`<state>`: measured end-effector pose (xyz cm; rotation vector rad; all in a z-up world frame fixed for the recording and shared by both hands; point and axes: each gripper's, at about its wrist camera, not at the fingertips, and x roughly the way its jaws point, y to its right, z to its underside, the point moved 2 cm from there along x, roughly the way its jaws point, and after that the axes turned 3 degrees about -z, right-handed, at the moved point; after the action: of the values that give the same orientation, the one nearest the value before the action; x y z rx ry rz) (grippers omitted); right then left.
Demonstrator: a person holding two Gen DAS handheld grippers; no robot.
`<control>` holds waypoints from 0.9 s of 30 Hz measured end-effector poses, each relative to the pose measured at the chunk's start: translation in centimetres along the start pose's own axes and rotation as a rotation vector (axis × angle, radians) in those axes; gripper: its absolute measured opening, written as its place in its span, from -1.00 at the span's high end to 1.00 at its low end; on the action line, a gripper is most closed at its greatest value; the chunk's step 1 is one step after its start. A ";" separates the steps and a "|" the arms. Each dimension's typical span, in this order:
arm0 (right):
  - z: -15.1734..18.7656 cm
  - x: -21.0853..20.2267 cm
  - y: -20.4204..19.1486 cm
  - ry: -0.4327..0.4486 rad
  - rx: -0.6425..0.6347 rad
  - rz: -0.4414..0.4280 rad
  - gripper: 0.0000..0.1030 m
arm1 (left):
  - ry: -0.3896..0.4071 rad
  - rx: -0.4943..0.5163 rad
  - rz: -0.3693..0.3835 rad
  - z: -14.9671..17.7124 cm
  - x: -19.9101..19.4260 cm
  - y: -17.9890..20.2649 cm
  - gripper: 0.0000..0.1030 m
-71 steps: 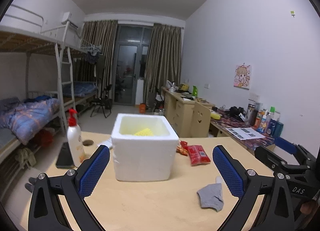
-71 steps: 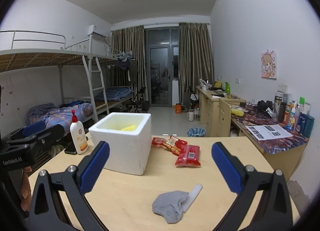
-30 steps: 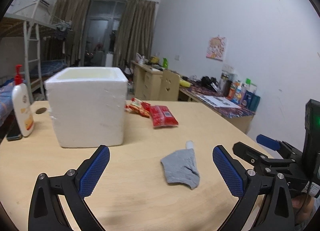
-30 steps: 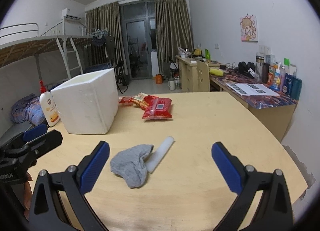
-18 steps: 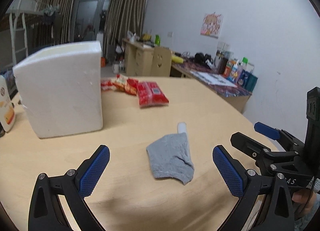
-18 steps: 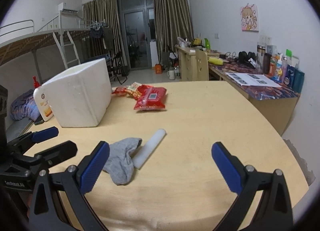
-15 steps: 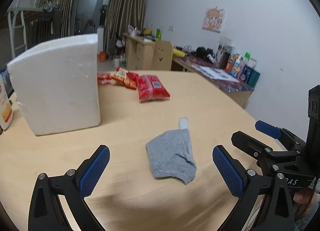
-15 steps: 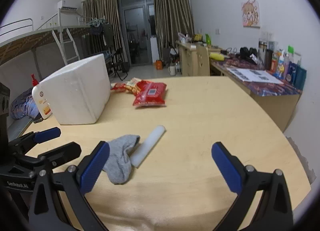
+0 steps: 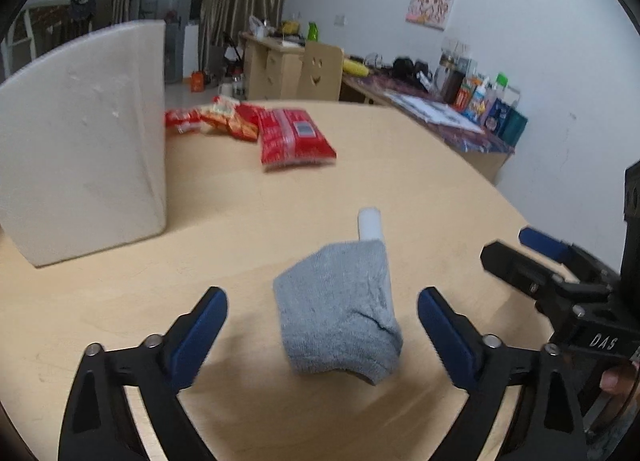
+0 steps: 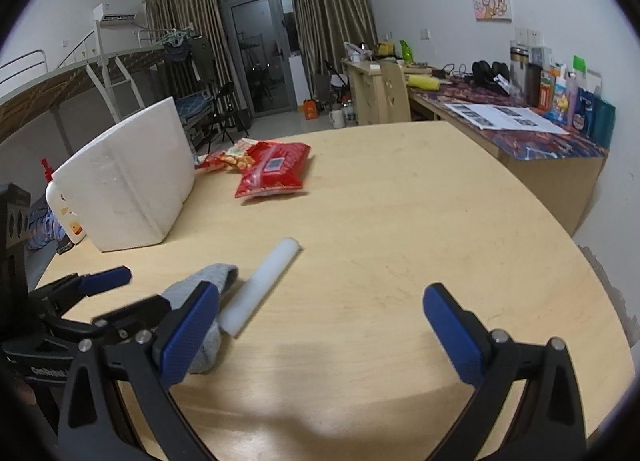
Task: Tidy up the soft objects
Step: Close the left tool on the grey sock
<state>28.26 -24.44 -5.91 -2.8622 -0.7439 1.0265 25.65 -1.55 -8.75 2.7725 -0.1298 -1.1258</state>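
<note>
A grey sock (image 9: pixel 340 309) lies on the wooden table (image 9: pixel 420 181), partly over a white foam stick (image 9: pixel 370 223). My left gripper (image 9: pixel 322 331) is open, low over the table, with the sock between its blue fingers (image 9: pixel 200 325). My right gripper (image 10: pixel 320 325) is open and empty, to the right of the sock (image 10: pixel 208 285) and the foam stick (image 10: pixel 264 281). The left gripper (image 10: pixel 104 293) also shows in the right wrist view, reaching toward the sock. A white foam box (image 9: pixel 84 165) stands at the left, also seen in the right wrist view (image 10: pixel 128 181).
Red snack packets (image 9: pixel 292 137) lie beyond the box, also in the right wrist view (image 10: pixel 276 169). A lotion bottle (image 10: pixel 60 209) stands behind the box. A desk with bottles and papers (image 10: pixel 520 117) stands at the right wall. The table's curved edge (image 10: pixel 600 281) is near on the right.
Both grippers have dropped lower and moved forward toward the sock. The sock now sits between my left gripper's open fingers. Nothing has been gripped.
</note>
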 end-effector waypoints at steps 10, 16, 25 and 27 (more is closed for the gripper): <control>-0.2 0.9 0.2 -0.022 -0.009 -0.027 -1.00 | -0.071 0.012 -0.003 0.5 2.0 0.6 -0.54; -0.2 1.0 0.3 -0.025 -0.010 -0.039 -1.00 | -0.100 0.025 0.002 0.6 2.7 1.0 -0.31; -0.2 1.2 0.5 -0.031 -0.003 -0.042 -1.00 | -0.129 0.053 -0.008 1.0 3.3 1.2 0.13; -0.2 1.3 0.5 -0.034 0.000 -0.039 -1.00 | -0.129 0.055 -0.009 1.0 3.3 1.3 0.21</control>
<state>29.46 -24.31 -6.63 -2.8251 -0.7987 1.0731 27.31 -3.35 -11.52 2.7490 -0.1652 -1.3223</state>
